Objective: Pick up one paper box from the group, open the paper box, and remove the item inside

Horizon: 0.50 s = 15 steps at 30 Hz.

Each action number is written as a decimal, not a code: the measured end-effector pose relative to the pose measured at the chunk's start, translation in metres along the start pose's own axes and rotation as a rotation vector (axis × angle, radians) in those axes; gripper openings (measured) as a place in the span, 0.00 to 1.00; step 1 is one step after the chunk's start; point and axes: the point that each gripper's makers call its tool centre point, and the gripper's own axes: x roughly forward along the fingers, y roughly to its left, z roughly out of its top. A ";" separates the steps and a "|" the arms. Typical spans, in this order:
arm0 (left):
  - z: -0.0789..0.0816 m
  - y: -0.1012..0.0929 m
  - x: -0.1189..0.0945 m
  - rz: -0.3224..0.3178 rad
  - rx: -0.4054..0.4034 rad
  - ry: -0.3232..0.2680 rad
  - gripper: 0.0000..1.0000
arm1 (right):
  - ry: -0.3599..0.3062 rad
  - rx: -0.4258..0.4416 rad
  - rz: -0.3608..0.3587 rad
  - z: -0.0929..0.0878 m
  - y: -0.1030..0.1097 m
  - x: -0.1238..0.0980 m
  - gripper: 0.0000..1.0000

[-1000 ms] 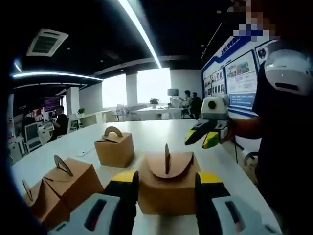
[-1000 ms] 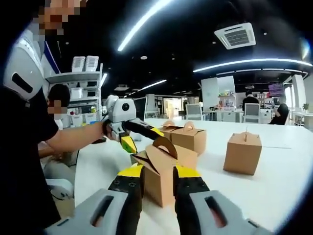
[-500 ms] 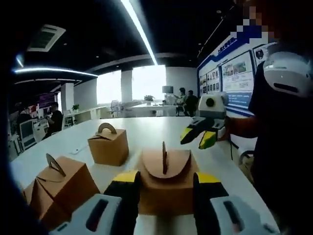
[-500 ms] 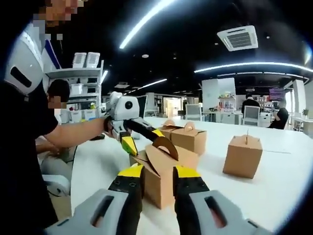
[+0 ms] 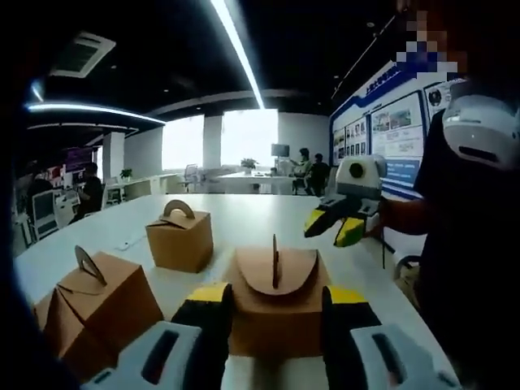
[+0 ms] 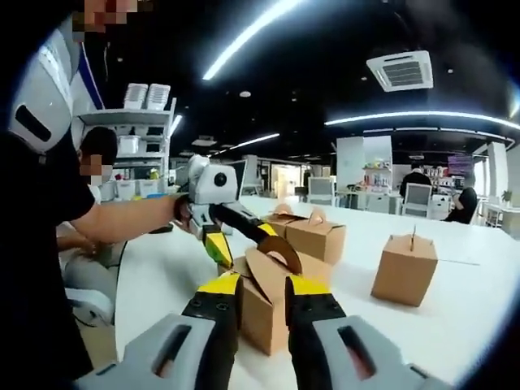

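Note:
A brown paper box with a rounded top flap and an upright handle sits between my left gripper's yellow-tipped jaws, which are shut on its two sides. From the right gripper view the same box shows with the left gripper reaching in from the left and clamping it. My right gripper is open by a narrow gap with nothing in it, and it points at the box's top. In the left gripper view the right gripper hovers beyond the box, to its right.
Two more brown boxes stand to the left on the white table. In the right gripper view, other boxes stand farther back. A person's arm and body are close beside the table. Desks and chairs are far off.
The box stays clamped in my left gripper. The left gripper and the box have shifted slightly nearer in the right gripper view. Both views have shifted a little.

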 end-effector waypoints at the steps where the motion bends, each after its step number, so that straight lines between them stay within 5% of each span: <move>1: 0.000 0.000 0.000 0.000 -0.001 0.000 0.46 | 0.007 -0.023 -0.011 0.001 -0.001 0.000 0.22; 10: 0.000 0.000 0.000 -0.005 -0.011 -0.007 0.45 | 0.128 -0.275 -0.056 0.004 0.013 0.010 0.21; 15: 0.000 0.001 0.000 -0.010 -0.016 -0.008 0.44 | 0.177 -0.304 -0.057 -0.001 0.023 0.018 0.21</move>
